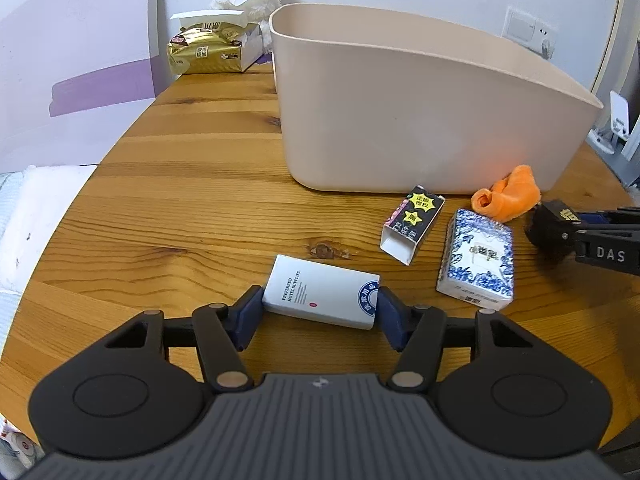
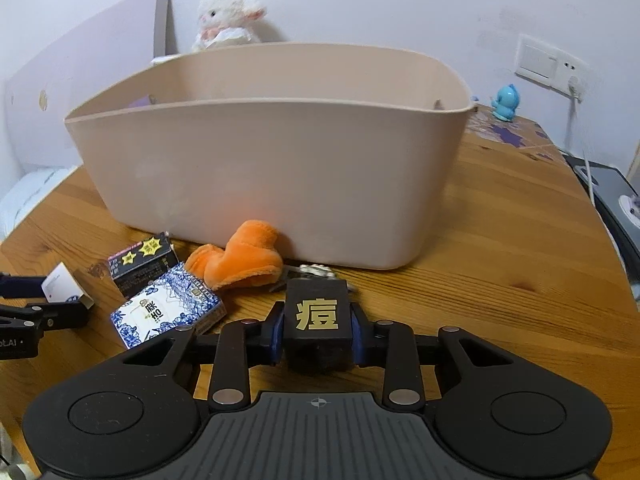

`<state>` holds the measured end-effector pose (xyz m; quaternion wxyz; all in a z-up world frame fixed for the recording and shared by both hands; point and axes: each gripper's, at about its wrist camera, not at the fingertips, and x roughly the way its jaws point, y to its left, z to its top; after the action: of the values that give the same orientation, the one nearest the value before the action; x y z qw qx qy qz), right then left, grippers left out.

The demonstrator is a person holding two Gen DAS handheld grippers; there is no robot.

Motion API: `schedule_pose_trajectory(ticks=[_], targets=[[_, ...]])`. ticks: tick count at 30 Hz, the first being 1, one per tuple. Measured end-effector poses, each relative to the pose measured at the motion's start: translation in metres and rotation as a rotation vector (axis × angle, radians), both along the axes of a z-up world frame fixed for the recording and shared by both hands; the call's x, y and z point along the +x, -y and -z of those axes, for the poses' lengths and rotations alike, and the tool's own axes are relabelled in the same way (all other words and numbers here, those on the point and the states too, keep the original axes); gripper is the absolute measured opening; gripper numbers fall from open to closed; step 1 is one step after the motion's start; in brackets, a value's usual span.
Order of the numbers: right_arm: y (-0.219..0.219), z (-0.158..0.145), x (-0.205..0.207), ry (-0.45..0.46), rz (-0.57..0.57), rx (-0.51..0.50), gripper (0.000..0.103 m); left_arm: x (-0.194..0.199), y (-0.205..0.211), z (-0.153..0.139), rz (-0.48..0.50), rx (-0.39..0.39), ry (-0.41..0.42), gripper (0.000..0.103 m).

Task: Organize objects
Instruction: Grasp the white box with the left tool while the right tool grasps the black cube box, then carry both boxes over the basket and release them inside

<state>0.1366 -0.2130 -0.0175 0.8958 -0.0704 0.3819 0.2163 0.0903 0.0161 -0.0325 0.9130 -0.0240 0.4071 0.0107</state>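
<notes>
The left hand-held gripper (image 1: 320, 306) clamps a white box (image 1: 322, 291) by its two ends, low over the desk (image 1: 180, 208), with the beige bin (image 1: 400, 120) at its 1 o'clock. The right hand-held gripper (image 2: 318, 330) is closed on a black box (image 2: 317, 312), the bin at its 12 o'clock, an orange plush (image 2: 244, 258) at 11

bin inside: the bin (image 2: 256, 168) wall hides its floor.
plush (image 2: 228, 12): lower body behind the bin rim.
silver item (image 2: 316, 269): mostly behind the black box (image 2: 316, 316), unidentifiable.
right tool (image 1: 560, 236): cut by the left view's edge.
</notes>
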Motion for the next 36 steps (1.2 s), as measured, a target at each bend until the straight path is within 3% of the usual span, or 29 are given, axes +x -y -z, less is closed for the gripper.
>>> schedule_pose_trajectory(ticks=[23,36], targets=[[0.02,-0.067,-0.023,0.116,-0.01,0.102,0.029,-0.015,-0.005,-0.053,-0.003,-0.003,0.157,0.062],[0.008,-0.11,-0.009,0.209,-0.011,0.166,0.029,0.018,-0.003,-0.103,-0.006,-0.028,0.275,0.062]])
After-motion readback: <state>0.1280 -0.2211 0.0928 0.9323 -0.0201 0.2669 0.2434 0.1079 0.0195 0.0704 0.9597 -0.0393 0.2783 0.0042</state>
